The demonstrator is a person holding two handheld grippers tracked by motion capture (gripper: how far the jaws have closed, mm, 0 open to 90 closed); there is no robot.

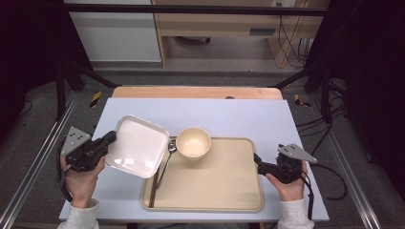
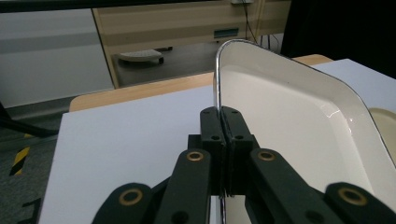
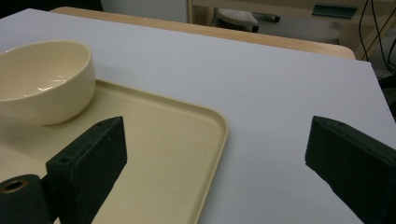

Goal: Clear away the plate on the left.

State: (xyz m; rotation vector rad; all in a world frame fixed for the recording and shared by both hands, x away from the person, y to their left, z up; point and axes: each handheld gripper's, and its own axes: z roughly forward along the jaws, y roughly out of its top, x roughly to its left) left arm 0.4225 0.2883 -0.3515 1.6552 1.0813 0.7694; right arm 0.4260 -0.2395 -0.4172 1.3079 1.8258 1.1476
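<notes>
My left gripper (image 1: 112,137) is shut on the left rim of a white square plate (image 1: 137,145), which it holds tilted above the table at the tray's left edge. In the left gripper view the jaws (image 2: 225,122) pinch the plate (image 2: 299,121) by its thin metal-edged rim. A cream bowl (image 1: 193,142) stands at the far left of the beige tray (image 1: 224,191). A spoon (image 1: 169,151) and dark chopsticks (image 1: 154,185) lie on the tray's left side, partly under the plate. My right gripper (image 1: 257,160) rests open at the tray's right edge, nothing between its jaws (image 3: 215,154).
The tray (image 3: 177,154) sits on a white tabletop (image 1: 248,119), with a wooden strip (image 1: 196,92) along the far edge. Beyond it are floor, a cabinet and cables. Black frame rails run down both sides of the table.
</notes>
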